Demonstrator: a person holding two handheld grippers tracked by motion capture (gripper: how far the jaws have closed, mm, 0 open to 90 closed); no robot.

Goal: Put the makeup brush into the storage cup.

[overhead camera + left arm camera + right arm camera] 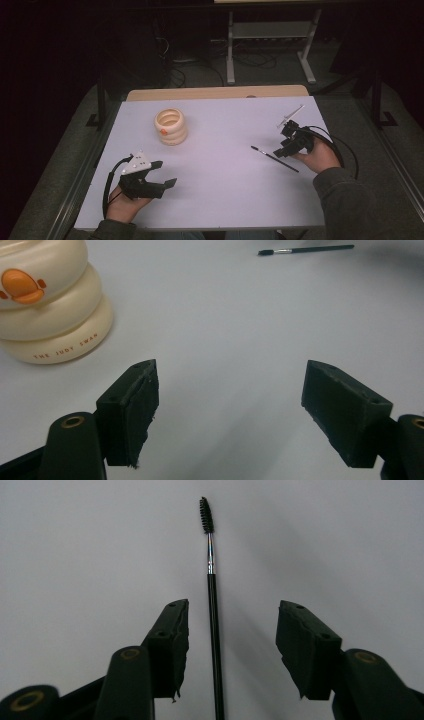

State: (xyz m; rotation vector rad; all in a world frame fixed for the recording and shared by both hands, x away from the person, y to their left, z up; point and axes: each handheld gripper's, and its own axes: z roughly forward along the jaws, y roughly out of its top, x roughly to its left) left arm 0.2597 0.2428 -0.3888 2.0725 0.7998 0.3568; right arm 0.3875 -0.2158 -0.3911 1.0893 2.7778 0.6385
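Note:
A thin black brush [274, 159] with a bristled tip lies on the white table [225, 195], right of centre. My right gripper [281, 150] is low over its handle. In the right gripper view the brush [214, 630] runs between the two jaws, closer to the left one, and neither pad touches it; the gripper [233, 607] is open. My left gripper [166, 173] rests at the front left, open with nothing between its jaws [230, 410]. A cream ringed holder [171, 127] with an orange mark stands at the back left, also seen as the holder [45, 305] ahead of the left jaw.
The brush [305, 249] appears far off in the left gripper view. A wooden strip [215, 92] borders the table's far edge. Beyond it stand metal frame legs [230, 55] and cables on a dark floor. A black cable [345, 150] loops from the right gripper.

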